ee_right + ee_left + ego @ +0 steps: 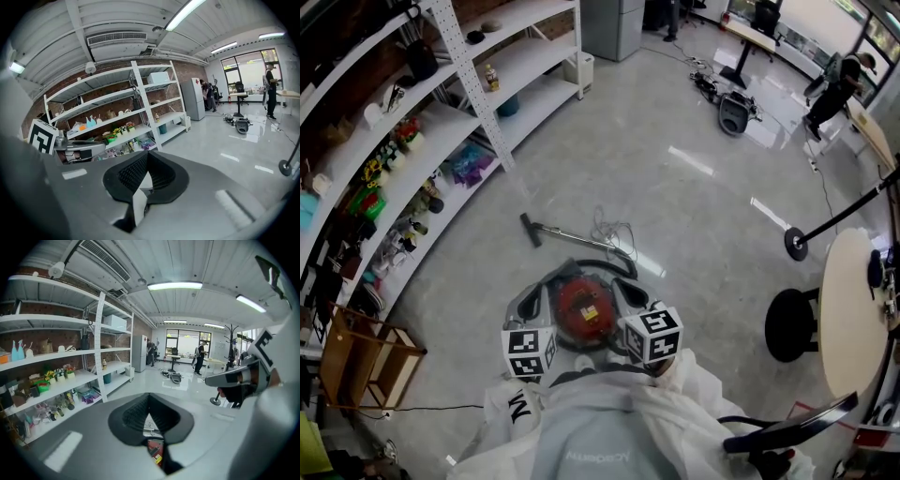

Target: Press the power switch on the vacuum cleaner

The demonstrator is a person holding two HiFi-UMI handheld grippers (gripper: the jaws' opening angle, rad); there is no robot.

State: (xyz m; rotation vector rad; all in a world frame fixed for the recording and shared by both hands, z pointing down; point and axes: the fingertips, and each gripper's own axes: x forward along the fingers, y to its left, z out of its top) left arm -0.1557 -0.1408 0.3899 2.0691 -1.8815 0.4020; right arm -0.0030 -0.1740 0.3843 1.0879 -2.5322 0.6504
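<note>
A red and grey canister vacuum cleaner (580,309) sits on the floor right below me. Its hose and wand (572,236) run out to a floor nozzle (530,229) ahead. My left gripper (536,289) hangs over the vacuum's left side and my right gripper (626,286) over its right side. In the left gripper view the left gripper (149,397) has its black pads meeting at the tips, and a strip of the red vacuum (155,449) shows through the gap below. The right gripper (147,154) is likewise shut with nothing in it. The power switch itself is not discernible.
White shelving (450,122) full of small items runs along the left. A wooden stand (366,361) is at the lower left. At the right are a round table (848,319), a black stool (791,324) and a pole stand base (796,244). A person (832,89) stands far off.
</note>
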